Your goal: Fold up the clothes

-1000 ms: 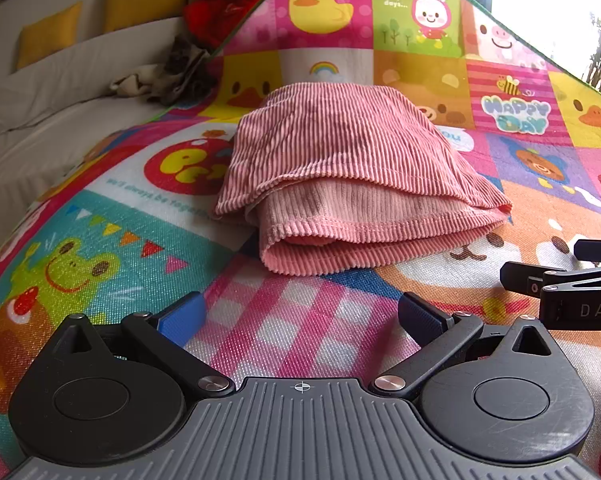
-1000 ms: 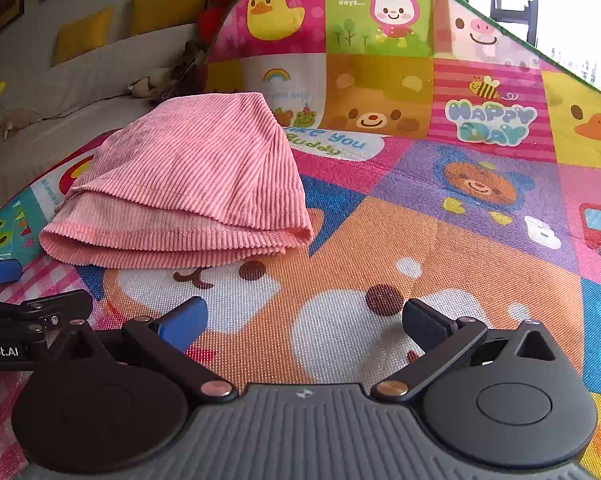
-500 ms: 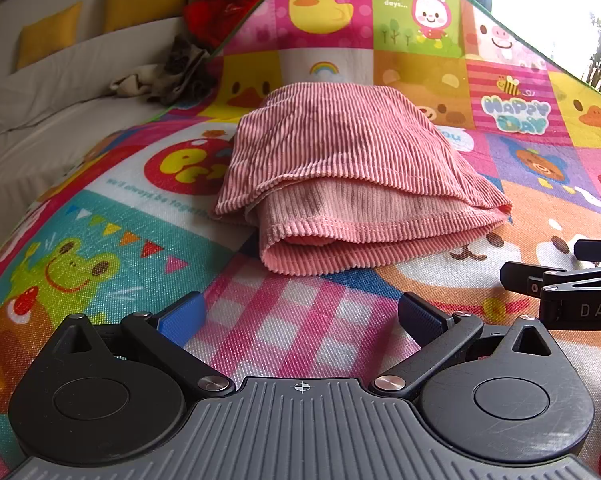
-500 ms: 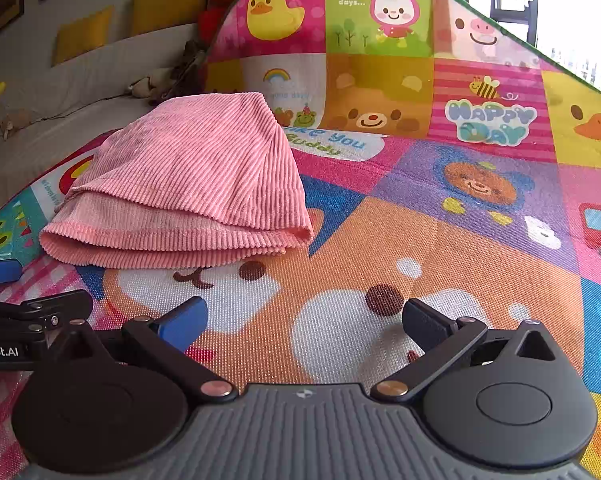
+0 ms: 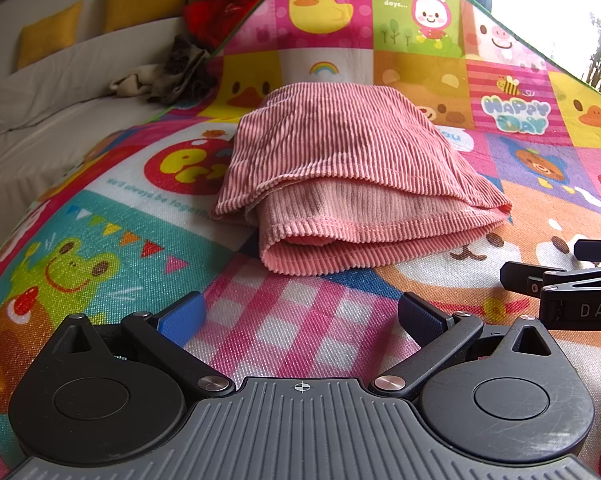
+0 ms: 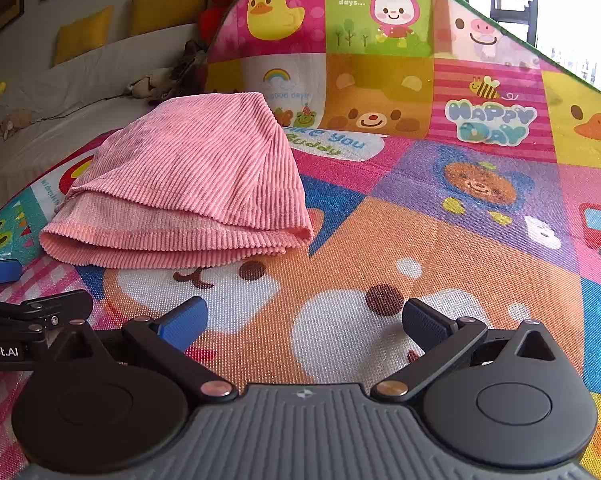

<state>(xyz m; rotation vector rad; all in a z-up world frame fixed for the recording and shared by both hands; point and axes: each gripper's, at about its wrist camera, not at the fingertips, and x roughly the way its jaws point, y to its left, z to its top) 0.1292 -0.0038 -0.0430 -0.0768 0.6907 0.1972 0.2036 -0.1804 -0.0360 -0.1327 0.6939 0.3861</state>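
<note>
You have one pink corduroy garment (image 5: 352,168) folded into a compact stack of layers on the cartoon play mat (image 5: 300,320). Its rounded fold faces you, with a stitched hem running across just above it. The top layer drapes over paler ribbed fabric. It lies flat, well in from the mat's edges.

Folded pink garment (image 6: 188,184) on cartoon mat (image 6: 440,216); right gripper (image 6: 304,320) jaws apart, empty, short of it.
</note>
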